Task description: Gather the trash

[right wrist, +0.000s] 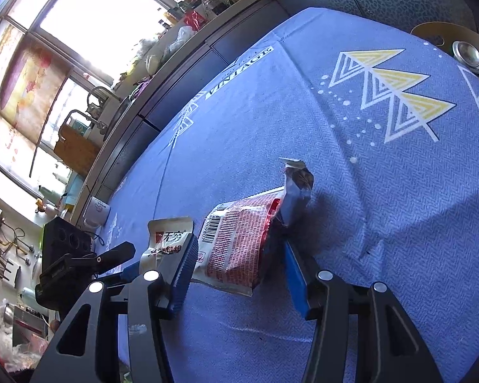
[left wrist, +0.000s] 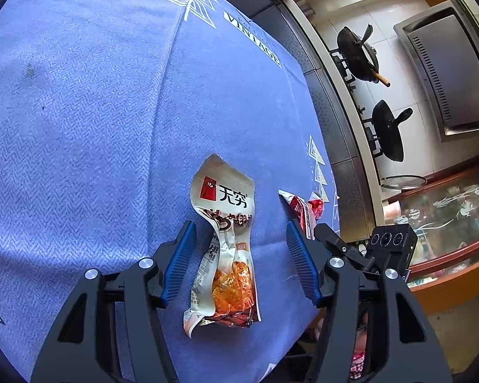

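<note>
blue cloth on the bench (left wrist: 79, 127) bears both wrappers uncollected: my left gripper (left wrist: 239, 255) spreads its jaws wide around the cream snack packet (left wrist: 226, 223), my right gripper (right wrist: 236, 265) likewise gapes around the red wrapper (right wrist: 236, 242), neither pinched yet.

Left tongs (left wrist: 239, 242) and right tongs (right wrist: 238, 255) both gape wide.

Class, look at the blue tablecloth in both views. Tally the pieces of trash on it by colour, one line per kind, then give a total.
White and orange snack wrapper: 1
Red and white snack wrapper: 1
Total: 2
</note>
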Demonstrator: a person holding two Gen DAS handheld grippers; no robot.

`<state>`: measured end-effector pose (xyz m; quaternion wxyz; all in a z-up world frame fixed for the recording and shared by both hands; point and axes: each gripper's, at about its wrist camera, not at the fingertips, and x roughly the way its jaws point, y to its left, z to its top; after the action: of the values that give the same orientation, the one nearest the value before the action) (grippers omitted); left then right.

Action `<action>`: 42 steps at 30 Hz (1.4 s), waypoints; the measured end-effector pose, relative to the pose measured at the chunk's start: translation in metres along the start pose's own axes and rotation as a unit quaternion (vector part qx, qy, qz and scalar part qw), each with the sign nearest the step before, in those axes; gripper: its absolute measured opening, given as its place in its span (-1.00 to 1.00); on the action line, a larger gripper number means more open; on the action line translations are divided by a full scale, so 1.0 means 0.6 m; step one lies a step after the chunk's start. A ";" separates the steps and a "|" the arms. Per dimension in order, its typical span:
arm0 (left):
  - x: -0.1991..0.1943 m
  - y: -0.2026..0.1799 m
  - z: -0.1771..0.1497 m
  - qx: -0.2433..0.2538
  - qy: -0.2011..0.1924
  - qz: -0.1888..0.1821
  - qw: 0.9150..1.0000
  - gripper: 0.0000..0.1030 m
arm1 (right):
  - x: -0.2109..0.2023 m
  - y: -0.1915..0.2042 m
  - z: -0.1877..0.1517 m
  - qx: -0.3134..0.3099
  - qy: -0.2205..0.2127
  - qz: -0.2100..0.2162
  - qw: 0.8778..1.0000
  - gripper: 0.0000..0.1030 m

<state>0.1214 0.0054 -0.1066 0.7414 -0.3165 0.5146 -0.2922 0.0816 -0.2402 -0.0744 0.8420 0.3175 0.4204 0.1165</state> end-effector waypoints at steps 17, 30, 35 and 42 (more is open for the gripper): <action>0.026 -0.026 -0.030 0.047 0.019 0.049 0.997 -0.94 | 0.033 0.050 -0.019 -0.090 0.025 -0.013 0.996 -0.92; -0.021 -0.046 -0.018 0.050 -0.013 0.020 0.998 -0.96 | -0.018 0.043 -0.002 -0.078 -0.018 -0.005 0.997 -0.97; -0.030 -0.055 -0.017 0.053 -0.019 0.016 0.998 -0.96 | -0.037 0.035 0.002 -0.072 -0.032 -0.009 0.997 -0.97; -0.027 -0.060 -0.019 0.057 -0.014 0.017 0.998 -0.96 | -0.062 0.026 0.008 -0.065 -0.052 -0.014 0.996 -0.97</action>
<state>0.1019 -0.0069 -0.0729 0.7699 -0.2690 0.4923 -0.3043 0.0633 -0.2476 -0.0388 0.8831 0.2619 0.3719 0.1152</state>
